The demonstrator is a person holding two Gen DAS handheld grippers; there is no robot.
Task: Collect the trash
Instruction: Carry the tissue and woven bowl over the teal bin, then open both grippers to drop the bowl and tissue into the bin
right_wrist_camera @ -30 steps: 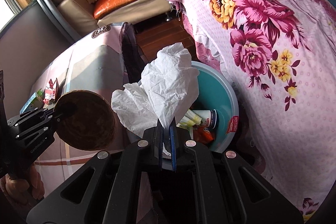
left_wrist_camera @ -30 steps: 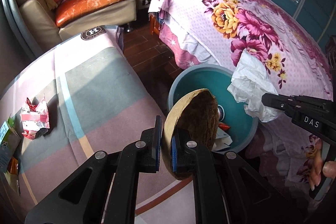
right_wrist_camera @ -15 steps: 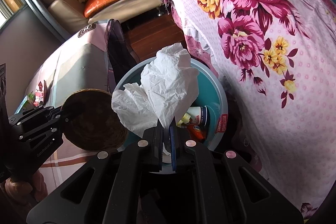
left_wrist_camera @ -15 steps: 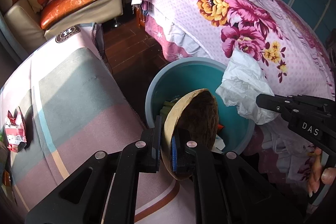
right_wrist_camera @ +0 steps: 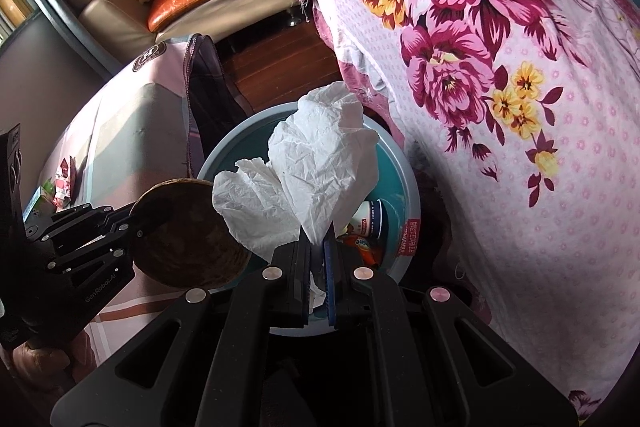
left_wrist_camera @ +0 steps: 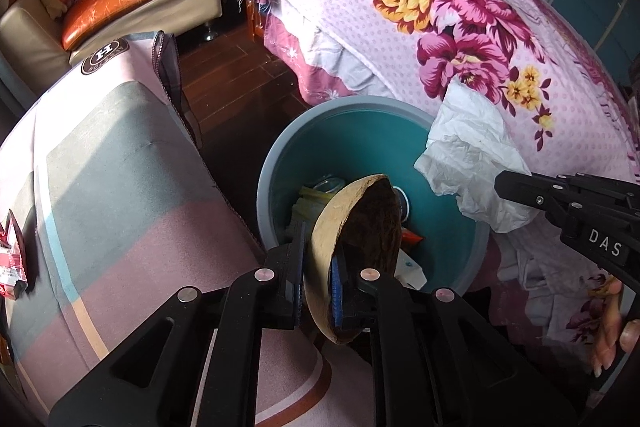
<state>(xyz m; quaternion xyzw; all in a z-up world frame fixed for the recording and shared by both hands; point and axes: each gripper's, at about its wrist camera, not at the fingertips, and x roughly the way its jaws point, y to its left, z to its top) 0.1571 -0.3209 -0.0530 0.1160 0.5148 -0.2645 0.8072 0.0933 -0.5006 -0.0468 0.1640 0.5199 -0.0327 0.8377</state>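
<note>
Both grippers are hanging over the teal bin (left_wrist_camera: pixel 360 131) so their loads can drop in: the left gripper (left_wrist_camera: pixel 318 281), fingers just easing apart, is pinching a coconut shell (left_wrist_camera: pixel 360 227), while the right gripper (right_wrist_camera: pixel 318 281) is clamping crumpled tissue (right_wrist_camera: pixel 320 163).

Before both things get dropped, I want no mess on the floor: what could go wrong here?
1. The coconut shell, in the left gripper, hangs over the bin's near rim and might fall outside.
2. The light tissue in the right gripper may drift or cling to its pads.
</note>
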